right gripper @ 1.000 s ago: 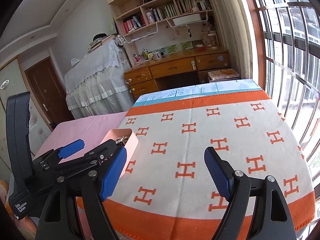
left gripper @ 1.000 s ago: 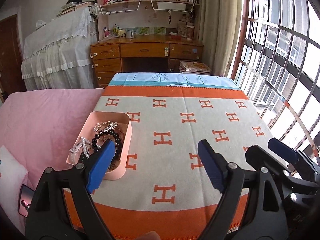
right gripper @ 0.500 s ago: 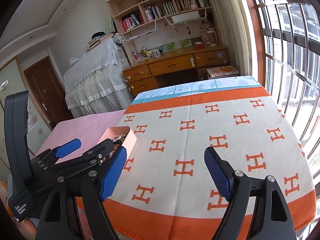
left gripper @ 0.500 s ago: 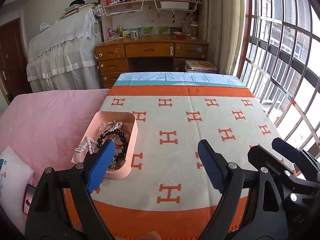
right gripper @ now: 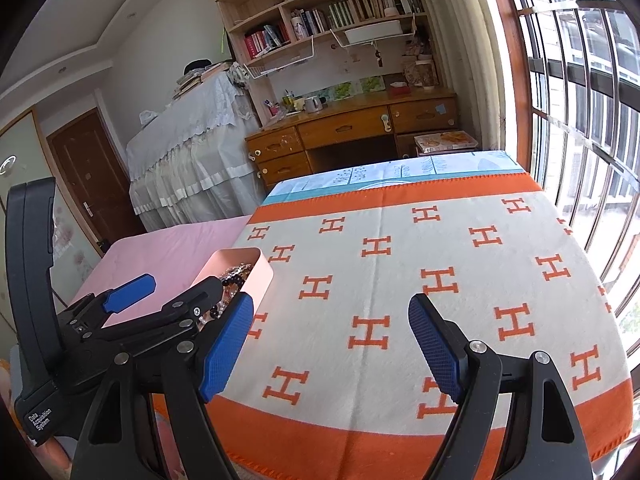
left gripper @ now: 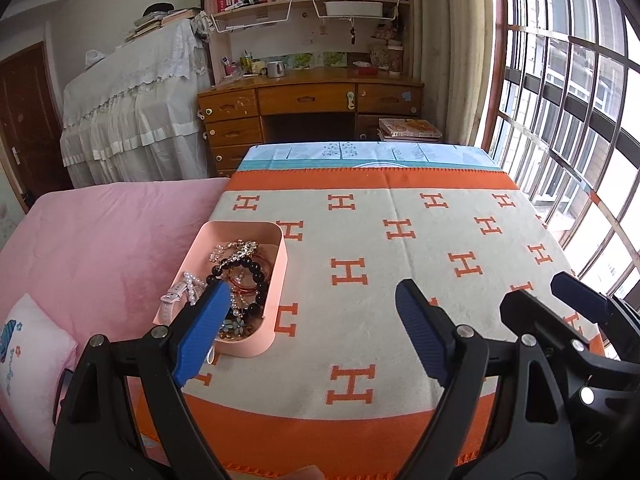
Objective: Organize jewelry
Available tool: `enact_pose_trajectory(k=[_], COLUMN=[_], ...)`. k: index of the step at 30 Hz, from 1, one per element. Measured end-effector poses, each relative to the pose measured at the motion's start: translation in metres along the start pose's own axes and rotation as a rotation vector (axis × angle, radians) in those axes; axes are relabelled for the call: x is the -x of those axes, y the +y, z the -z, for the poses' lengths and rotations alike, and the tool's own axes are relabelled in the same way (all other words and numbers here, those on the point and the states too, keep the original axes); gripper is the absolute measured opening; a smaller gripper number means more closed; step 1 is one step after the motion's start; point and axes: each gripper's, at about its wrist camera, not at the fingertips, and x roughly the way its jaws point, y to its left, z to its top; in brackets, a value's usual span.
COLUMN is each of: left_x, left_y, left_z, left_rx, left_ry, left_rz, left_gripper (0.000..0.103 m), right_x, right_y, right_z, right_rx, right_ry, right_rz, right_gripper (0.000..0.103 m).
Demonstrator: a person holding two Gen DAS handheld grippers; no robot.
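Note:
A pink box (left gripper: pixel 276 280) sits on the left part of the orange-and-cream H-pattern blanket (left gripper: pixel 400 264). It holds a tangle of jewelry: a black bead bracelet (left gripper: pixel 256 276), a silvery chain (left gripper: pixel 234 250), a pearl strand (left gripper: pixel 191 286). My left gripper (left gripper: pixel 312 332) is open and empty, its left finger over the box's near end. My right gripper (right gripper: pixel 332 344) is open and empty above the blanket's front, right of the box (right gripper: pixel 256 276). The left gripper's body shows in the right wrist view (right gripper: pixel 132 312).
A pink sheet (left gripper: pixel 100 240) lies left of the blanket, with a white pillow (left gripper: pixel 24 352) at its near corner. A wooden desk (left gripper: pixel 308 108) with shelves stands beyond the bed. A barred window (left gripper: pixel 580 140) runs along the right.
Both grippers have pulled back and risen slightly; the box and blanket sit a little farther off and lower in view. Jaws stay open.

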Motion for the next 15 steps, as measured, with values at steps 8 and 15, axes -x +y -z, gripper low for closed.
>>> enact_pose_trajectory(k=[8, 15], left_x=[-0.0016, -0.0014], left_y=[0.0019, 0.0044], left_z=[0.0013, 0.002], left_rx=[-0.003, -0.003], left_ry=[0.002, -0.002], left_rz=[-0.002, -0.006], left_gripper=[0.083, 0.083], right_x=[-0.0024, -0.0067], right_y=[-0.0007, -0.0008], right_z=[0.0009, 0.0057], right_rx=[-0.002, -0.002], right_ry=[0.005, 0.01], right_rz=[-0.005, -0.012], right_gripper=[0.081, 0.081])
